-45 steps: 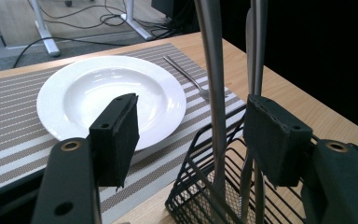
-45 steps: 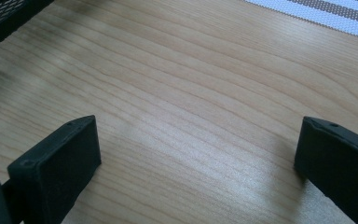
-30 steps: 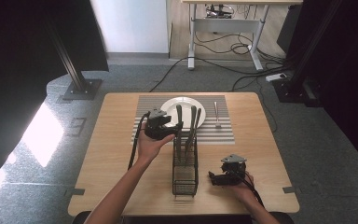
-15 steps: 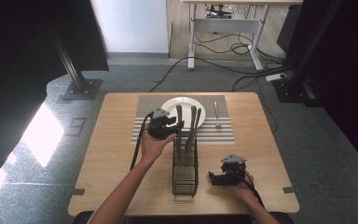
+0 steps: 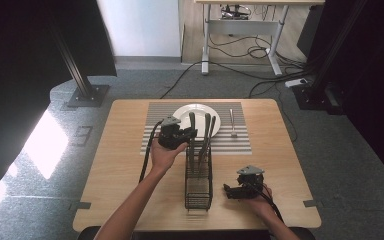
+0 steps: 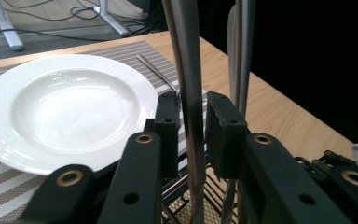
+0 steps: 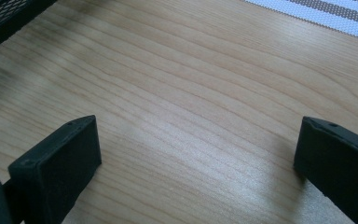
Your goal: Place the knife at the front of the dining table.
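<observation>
The left gripper (image 6: 189, 135) has just been closing its 2 black jaws, and they now stand narrow around the slim metal handle of a piece of cutlery (image 6: 186, 70). The left pad seems to touch the handle while a thin gap shows on the right, so whether the grip is firm yet is hard to judge. The utensil stands nearly upright, with its lower end down in a black wire caddy (image 5: 198, 177) near the middle of the wooden table (image 5: 120, 165). 2 more handles (image 6: 242, 51) rise just beside it in the same caddy.

Seen from above, the left gripper (image 5: 176, 134) sits at the caddy's far end, just beside a white plate (image 5: 180, 114) on a striped placemat (image 5: 152, 130). A single utensil (image 5: 232, 122) lies flat on the mat to the right of the plate.

The right gripper (image 5: 244, 184) rests low over bare wood to the right of the caddy, jaws wide apart and holding nothing.

The held utensil is likely light, stiff and smooth, so it may slip or swing. Gripping mid-handle and lifting straight up should keep it clear of its neighbours and the wire.
</observation>
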### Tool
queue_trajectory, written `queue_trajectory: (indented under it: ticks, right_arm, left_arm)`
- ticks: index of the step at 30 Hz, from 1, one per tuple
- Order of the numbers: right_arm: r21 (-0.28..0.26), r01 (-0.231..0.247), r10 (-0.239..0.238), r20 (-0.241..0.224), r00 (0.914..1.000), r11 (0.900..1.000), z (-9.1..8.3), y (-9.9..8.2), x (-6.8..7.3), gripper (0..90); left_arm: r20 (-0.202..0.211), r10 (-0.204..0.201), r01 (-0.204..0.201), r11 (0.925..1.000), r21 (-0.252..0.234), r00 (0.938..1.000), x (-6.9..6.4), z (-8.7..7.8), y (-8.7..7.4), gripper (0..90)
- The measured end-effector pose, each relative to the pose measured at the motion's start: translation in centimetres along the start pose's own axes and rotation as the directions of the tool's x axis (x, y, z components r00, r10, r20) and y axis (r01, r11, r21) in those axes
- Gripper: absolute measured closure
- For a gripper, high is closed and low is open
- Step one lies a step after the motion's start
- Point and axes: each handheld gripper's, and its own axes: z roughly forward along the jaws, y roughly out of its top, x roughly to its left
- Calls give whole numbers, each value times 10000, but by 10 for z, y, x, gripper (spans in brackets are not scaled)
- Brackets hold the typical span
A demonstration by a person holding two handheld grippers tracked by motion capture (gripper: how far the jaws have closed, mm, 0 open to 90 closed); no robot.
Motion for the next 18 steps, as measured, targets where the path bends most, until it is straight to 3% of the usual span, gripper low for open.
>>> queue_trajectory:
  ticks: [6, 18]
  right_arm:
    - [15, 13, -13, -42, 10000, 10000, 0, 0, 0, 9]
    - [6, 28, -28, -85, 10000, 10000, -1, 0, 1, 10]
  left_arm:
    - [323, -233, 233, 9997, 5, 9992, 4, 0, 0, 803]
    - [490, 30, -27, 10000, -51, 9988, -2, -3, 1, 817]
